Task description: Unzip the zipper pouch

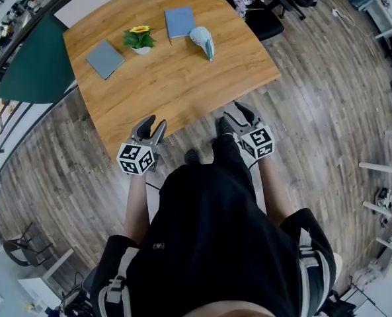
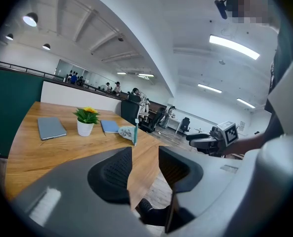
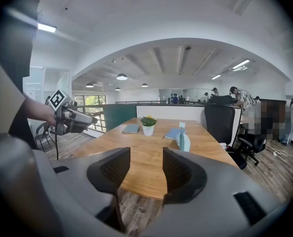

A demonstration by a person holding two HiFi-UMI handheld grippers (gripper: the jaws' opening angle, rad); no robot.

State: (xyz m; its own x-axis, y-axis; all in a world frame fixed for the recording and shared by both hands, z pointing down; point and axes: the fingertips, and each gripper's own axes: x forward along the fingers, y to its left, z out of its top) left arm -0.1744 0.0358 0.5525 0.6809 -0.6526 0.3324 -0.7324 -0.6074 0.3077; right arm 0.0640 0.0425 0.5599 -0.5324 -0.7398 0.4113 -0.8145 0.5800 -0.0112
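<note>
- We've got the zipper pouch (image 1: 202, 41) lying on the tabletop (image 1: 176, 94), upper middle of the head view, nothing touching it.
- Just to its upper left sits a blue notebook (image 1: 180, 22), then a potted plant (image 1: 139, 39), then a grey notebook (image 1: 105, 59).
- Lower down, at the tabletop's near edge, our left hand-held gripper (image 1: 151, 129) is released, jaws apart with nothing between them.
- Our right hand-held gripper (image 1: 239, 115) is also released and empty, well apart from the zipper pouch.
</note>
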